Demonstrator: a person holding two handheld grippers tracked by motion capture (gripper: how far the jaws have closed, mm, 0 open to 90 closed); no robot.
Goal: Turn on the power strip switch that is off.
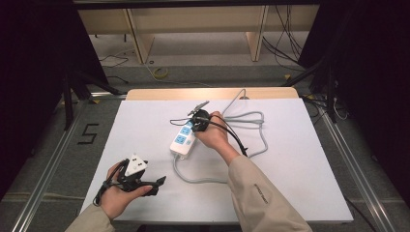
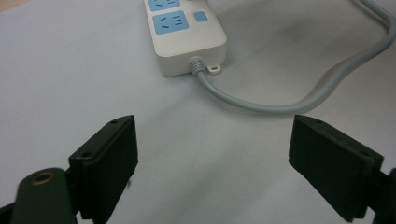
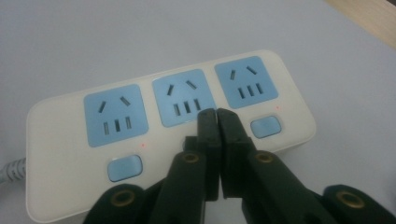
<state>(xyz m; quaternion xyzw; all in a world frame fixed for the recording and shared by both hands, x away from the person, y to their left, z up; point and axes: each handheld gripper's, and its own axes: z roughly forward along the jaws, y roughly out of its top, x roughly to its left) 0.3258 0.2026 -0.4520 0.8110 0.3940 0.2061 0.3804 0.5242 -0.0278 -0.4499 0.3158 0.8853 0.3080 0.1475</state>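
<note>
A: Power strip (image 1: pixel 183 140) lying flat near the middle of the white table (image 1: pixel 300 183), sockets up. Grey cable (image 1: pixel 251 133) leaving its near end, looping off to the right and back toward the far edge.

B: And over the strip?

A: Right gripper (image 3: pixel 217 116) held low over the face, jaws pressed together with nothing between. Tips set at the lower edge of the middle blue socket (image 3: pixel 186 98), over the row of switches. Middle switch hidden under the tips; outer two, left switch (image 3: pixel 124 168) and right switch (image 3: pixel 265 126), plainly in view. Closed jaws probably chosen to make one narrow point, suited to pressing a small button rather than grasping. Actual contact with the strip impossible to confirm.

B: Indicator lights?

A: Small red dots beside the outer switches; too small to read as lit or not.

B: Other side?

A: Left gripper (image 2: pixel 212 154) parked near the front-left corner of the table in the high view, well apart from the strip, jaws wide apart and empty. Aimed at the cable end of the strip (image 2: pixel 191 44) and its small mounting tab. Likely kept back to leave the right hand (image 1: pixel 212 135) room, yet pointed so as to steady the strip if needed.

B: Risk?

A: Light strip, unheld; possibly apt to slide or tip under a sideways push.
</note>
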